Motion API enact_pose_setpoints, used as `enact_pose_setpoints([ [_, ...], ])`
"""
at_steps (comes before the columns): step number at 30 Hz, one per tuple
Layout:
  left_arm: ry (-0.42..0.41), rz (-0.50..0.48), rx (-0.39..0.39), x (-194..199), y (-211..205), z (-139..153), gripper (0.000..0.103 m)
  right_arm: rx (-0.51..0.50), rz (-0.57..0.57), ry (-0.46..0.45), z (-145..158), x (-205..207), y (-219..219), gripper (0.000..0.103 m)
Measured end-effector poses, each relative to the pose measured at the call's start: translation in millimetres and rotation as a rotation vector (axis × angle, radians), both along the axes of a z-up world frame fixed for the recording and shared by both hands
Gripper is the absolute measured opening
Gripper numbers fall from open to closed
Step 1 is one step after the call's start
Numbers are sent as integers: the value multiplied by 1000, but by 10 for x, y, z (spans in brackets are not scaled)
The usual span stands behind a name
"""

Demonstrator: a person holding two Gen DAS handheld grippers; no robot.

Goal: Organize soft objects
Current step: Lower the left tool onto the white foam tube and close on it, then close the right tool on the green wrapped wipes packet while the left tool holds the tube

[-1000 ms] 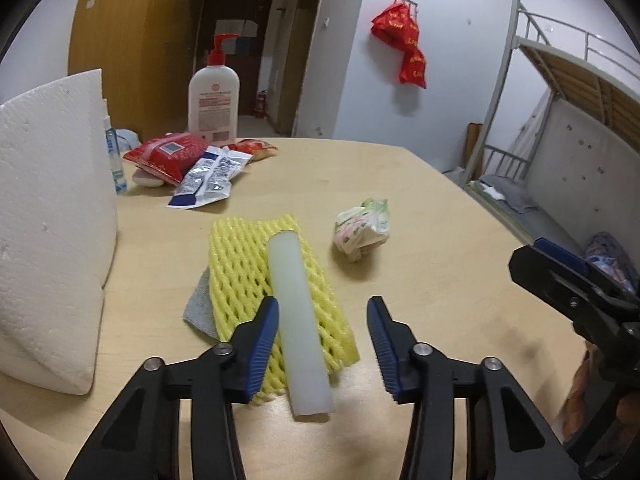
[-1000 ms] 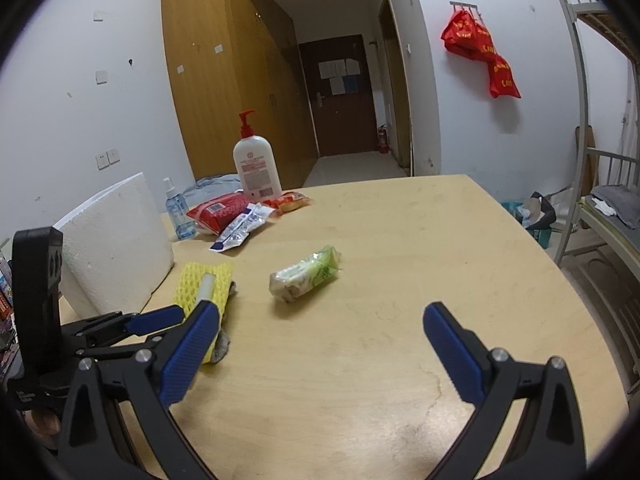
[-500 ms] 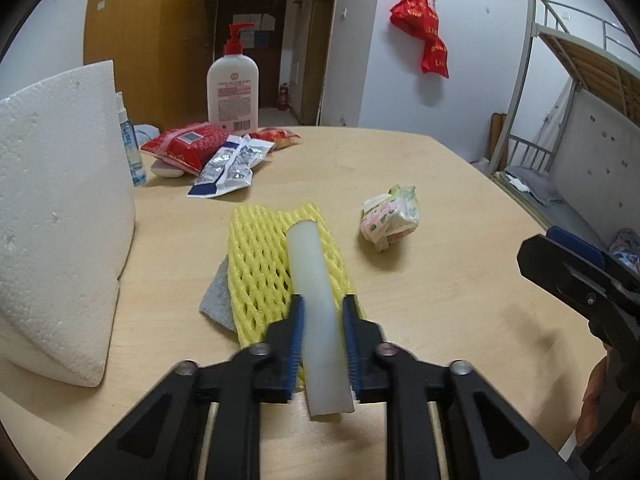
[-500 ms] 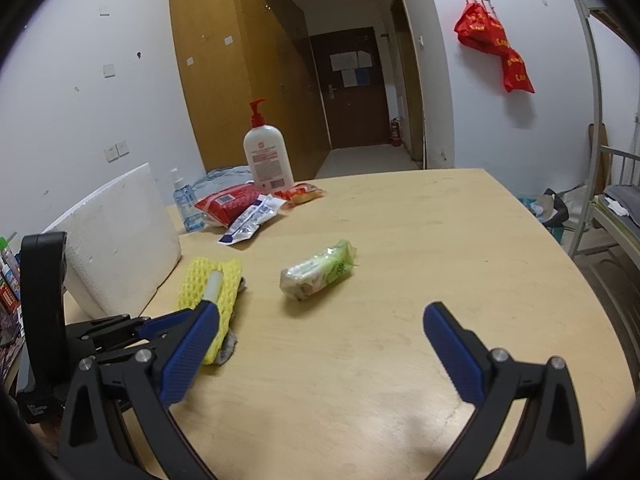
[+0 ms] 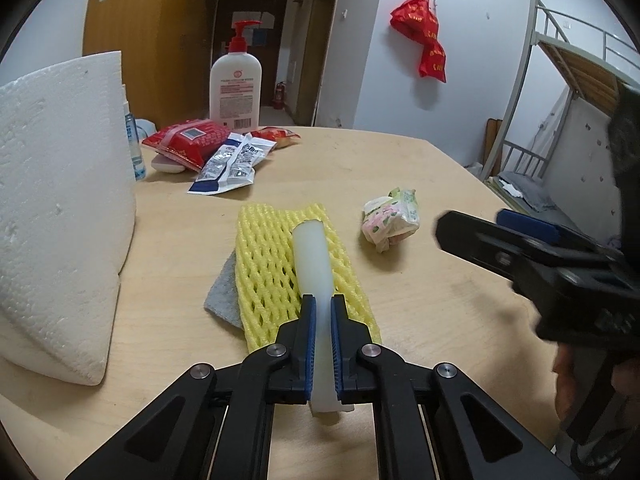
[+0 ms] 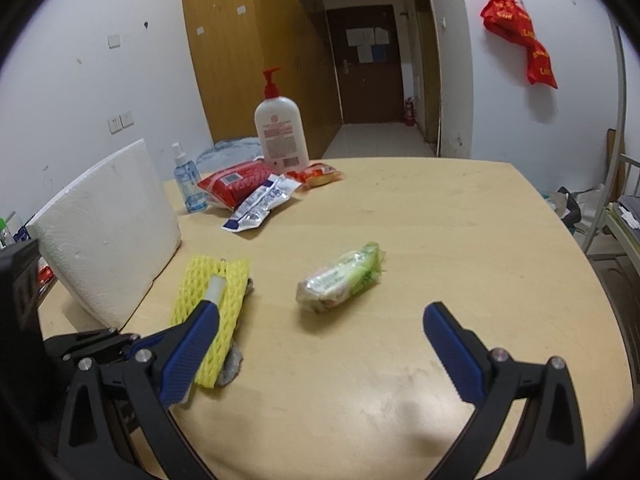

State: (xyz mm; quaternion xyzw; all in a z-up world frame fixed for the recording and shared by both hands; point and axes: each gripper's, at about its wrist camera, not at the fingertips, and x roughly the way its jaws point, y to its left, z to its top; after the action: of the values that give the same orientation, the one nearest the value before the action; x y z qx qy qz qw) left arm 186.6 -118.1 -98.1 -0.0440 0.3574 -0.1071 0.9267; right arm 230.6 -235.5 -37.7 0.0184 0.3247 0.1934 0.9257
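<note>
My left gripper [image 5: 323, 312] is shut on a white foam tube [image 5: 312, 256] and squeezes its near end. The tube lies along a yellow foam net [image 5: 272, 272], which rests on a grey pad [image 5: 222, 296]. A crumpled green and pink soft packet [image 5: 390, 218] lies to the right on the table. In the right wrist view the tube [image 6: 216, 286], the net [image 6: 224, 292] and the packet [image 6: 340, 280] show too. My right gripper [image 6: 320, 328] is open and empty, low over the table in front of the packet.
A large white foam block [image 5: 56, 200] stands at the left. At the back are a lotion pump bottle [image 5: 235, 84], a red wipes pack [image 5: 186, 140], a silver sachet [image 5: 232, 160] and a small blue bottle [image 6: 186, 184]. A bunk bed [image 5: 580, 80] is at the right.
My left gripper closed from wide open onto the white foam tube. The right gripper stayed open and moved a little closer to the packet.
</note>
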Motion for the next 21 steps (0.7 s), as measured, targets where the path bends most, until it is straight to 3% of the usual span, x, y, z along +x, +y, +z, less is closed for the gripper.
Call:
enact_pose_setpoints([
  [21, -13, -26, -63, -65, 170, 80, 6, -17, -45, 194, -264, 660, 218, 103],
])
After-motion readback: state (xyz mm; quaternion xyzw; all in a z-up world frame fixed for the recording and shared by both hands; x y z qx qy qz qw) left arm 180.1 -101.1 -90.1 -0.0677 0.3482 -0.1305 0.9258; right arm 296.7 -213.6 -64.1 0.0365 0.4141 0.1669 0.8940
